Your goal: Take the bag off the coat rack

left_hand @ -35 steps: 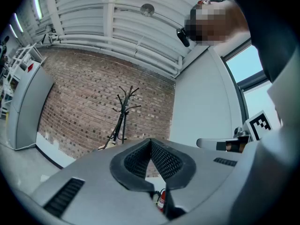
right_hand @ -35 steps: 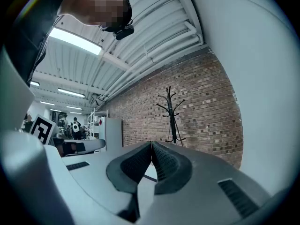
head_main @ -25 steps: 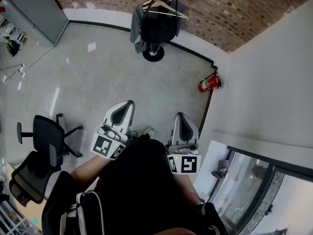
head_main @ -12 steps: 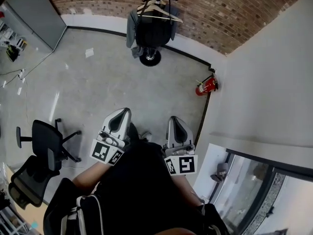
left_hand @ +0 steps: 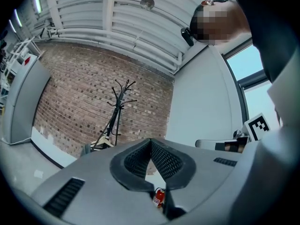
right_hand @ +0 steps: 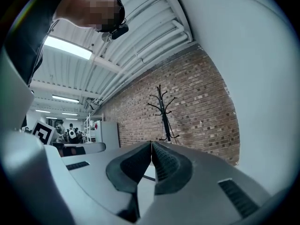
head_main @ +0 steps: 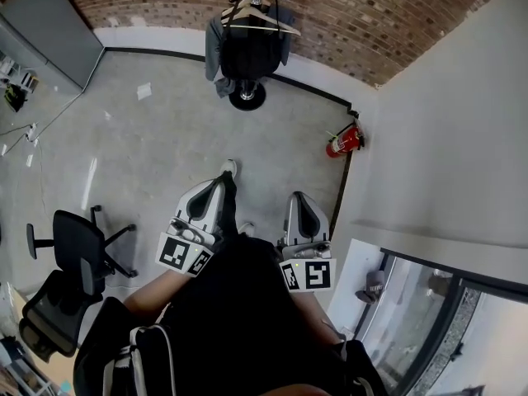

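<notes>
A black coat rack (head_main: 251, 23) stands by the brick wall at the far end of the room, with a black bag (head_main: 247, 52) and a grey garment (head_main: 214, 48) hanging from it under a wooden hanger. Its top prongs show in the left gripper view (left_hand: 119, 107) and the right gripper view (right_hand: 162, 108). My left gripper (head_main: 216, 184) and right gripper (head_main: 302, 201) are held close to my body, far short of the rack. Both are shut with nothing between the pads (left_hand: 151, 154) (right_hand: 151, 157).
A red fire extinguisher (head_main: 344, 143) stands on the floor at the corner of the white wall (head_main: 445, 114). Two black office chairs (head_main: 78, 238) are at my left. A grey cabinet (head_main: 37, 31) stands far left. A window (head_main: 429, 312) is at lower right.
I have walked toward the coat rack: it sits higher in the head view and the extinguisher has shifted up. My foot has stepped forward beside the left gripper. Both grippers stay shut.
</notes>
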The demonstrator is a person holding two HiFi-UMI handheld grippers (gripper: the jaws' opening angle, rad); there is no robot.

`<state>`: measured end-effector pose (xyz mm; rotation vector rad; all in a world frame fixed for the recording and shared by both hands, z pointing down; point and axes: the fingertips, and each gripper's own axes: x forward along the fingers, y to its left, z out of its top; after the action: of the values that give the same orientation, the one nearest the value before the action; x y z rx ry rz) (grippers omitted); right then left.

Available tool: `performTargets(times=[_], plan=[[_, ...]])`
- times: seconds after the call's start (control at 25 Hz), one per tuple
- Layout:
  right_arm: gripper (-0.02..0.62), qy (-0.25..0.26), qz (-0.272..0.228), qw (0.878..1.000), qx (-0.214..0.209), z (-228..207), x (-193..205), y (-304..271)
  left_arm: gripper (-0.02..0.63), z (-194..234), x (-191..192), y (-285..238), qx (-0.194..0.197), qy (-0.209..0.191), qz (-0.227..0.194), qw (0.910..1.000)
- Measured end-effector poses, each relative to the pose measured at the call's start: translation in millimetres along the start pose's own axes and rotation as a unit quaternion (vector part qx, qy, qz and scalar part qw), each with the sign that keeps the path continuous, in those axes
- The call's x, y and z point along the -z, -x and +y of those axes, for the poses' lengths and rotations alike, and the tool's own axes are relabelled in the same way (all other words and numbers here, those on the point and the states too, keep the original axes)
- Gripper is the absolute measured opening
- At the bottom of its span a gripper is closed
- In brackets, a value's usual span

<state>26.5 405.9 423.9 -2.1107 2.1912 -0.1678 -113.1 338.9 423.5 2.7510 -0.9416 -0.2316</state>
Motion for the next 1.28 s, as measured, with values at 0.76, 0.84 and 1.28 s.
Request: performTargets(times=[0.76,0.84,1.28], plan=[[0.020,0.040,0.051,0.998,-0.010,-33,6,-154,0.018,68,-12,-129,0.054,-0.006,-0.006,0.9985],[0.020,0.048,0.058,0.997,-0.014,-34,7,-170,0.018,78,-20,-142,0.054,0.001,-0.017,0.9984],[0.020,0.051,0.086,0.995,0.029,-67,6,-240,0.018,161,-37,-199,0.001,0.034,-0.016,0.9993]])
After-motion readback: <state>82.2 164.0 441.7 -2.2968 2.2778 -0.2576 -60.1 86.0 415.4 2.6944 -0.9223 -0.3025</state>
